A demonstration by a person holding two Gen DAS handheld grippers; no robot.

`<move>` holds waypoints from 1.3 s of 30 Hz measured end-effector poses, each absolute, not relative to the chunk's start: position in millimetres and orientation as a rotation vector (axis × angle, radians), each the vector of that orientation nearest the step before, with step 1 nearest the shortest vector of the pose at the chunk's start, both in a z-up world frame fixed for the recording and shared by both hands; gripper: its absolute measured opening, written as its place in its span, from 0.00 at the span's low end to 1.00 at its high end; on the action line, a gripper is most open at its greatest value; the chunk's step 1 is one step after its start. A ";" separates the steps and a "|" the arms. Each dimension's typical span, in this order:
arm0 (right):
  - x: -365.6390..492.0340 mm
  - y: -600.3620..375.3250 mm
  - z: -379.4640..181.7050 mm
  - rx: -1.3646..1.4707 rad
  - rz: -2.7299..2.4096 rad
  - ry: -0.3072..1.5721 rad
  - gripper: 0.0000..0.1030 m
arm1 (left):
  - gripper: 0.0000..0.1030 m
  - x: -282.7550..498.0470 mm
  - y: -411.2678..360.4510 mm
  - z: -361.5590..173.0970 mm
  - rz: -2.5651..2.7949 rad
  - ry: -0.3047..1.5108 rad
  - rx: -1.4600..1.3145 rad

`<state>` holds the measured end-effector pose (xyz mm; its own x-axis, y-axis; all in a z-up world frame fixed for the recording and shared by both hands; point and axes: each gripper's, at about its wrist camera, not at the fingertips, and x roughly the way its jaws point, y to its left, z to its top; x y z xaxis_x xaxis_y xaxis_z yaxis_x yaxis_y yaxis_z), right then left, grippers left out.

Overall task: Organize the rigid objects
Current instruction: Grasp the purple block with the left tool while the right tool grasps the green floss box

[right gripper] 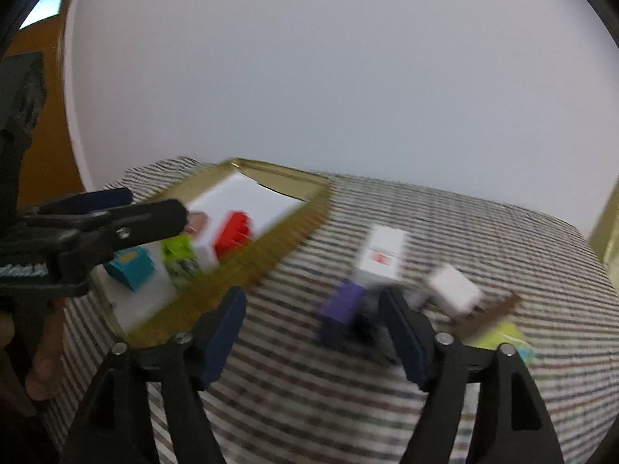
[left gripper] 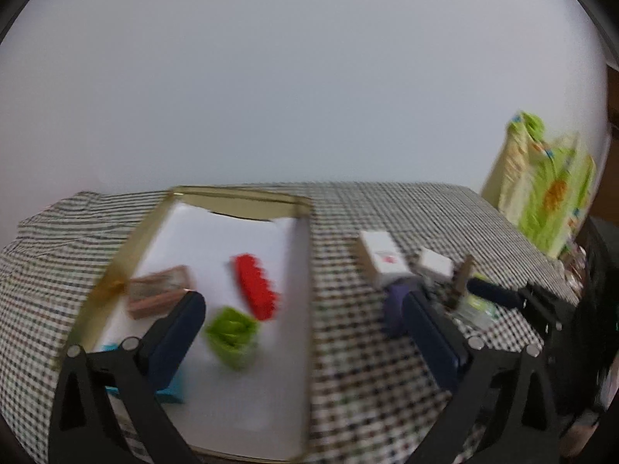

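Both grippers hover with jaws apart over the checked tablecloth (left gripper: pixel 348 367), nothing held.

The gold-rimmed tray (left gripper: pixel 305 270) is the landmark; inside it lie a red block (left gripper: pixel 255 286), a green block (left gripper: pixel 232 332), a blue block (right gripper: pixel 129 266) and a brownish box (left gripper: pixel 160 290); the left gripper (left gripper: pixel 305 309) straddles the tray's right rim, jaws wide; right of the tray the right gripper (right gripper: pixel 313 309) hangs open near a purple block (right gripper: pixel 340 309); a white box (right gripper: pixel 381 253) and a smaller white block (right gripper: pixel 454 290) lie further right.

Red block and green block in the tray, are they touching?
Cannot tell. In the left wrist view the red block and green block nearly meet, but blur hides any gap.
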<state>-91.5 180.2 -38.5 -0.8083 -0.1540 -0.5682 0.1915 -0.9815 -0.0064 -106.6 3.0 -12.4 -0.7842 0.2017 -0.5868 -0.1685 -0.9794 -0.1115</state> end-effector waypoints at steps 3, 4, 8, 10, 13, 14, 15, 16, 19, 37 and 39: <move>-86.1 207.5 -38.8 0.947 -2.847 0.130 0.78 | 1.00 -107.9 30.1 -17.7 2.738 -0.034 -0.961; -89.4 217.7 -39.6 0.974 -2.849 0.138 0.78 | 1.00 -109.2 36.4 -19.2 2.720 -0.023 -0.971; -98.3 256.2 -43.9 1.079 -2.844 0.163 0.80 | 1.00 -115.7 64.7 -29.1 2.663 0.028 -1.021; -99.6 270.8 -46.1 1.110 -2.848 0.169 0.80 | 1.00 -120.6 74.7 -34.9 2.644 0.044 -1.045; -100.2 288.5 -49.4 1.136 -2.830 0.126 0.80 | 1.00 -130.3 84.4 -46.8 2.613 0.052 -1.105; -104.9 292.1 -52.7 1.146 -2.819 0.118 0.80 | 1.00 -133.2 87.5 -50.7 2.598 0.058 -1.121; -105.9 294.6 -54.6 1.153 -2.813 0.118 0.80 | 1.00 -134.1 88.9 -52.7 2.590 0.064 -1.128; -107.6 297.2 -58.5 1.160 -2.811 0.122 0.80 | 1.00 -135.0 90.6 -55.3 2.586 0.074 -1.136; -115.9 297.0 -67.5 1.177 -2.798 0.112 0.80 | 1.00 -136.5 95.9 -60.3 2.580 0.119 -1.145; -115.5 300.0 -77.6 1.160 -2.731 0.090 0.85 | 0.94 -135.4 113.4 -64.4 2.530 0.267 -1.092; -114.7 300.1 -77.0 1.158 -2.729 0.091 0.85 | 0.94 -139.5 111.4 -66.2 2.516 0.241 -1.116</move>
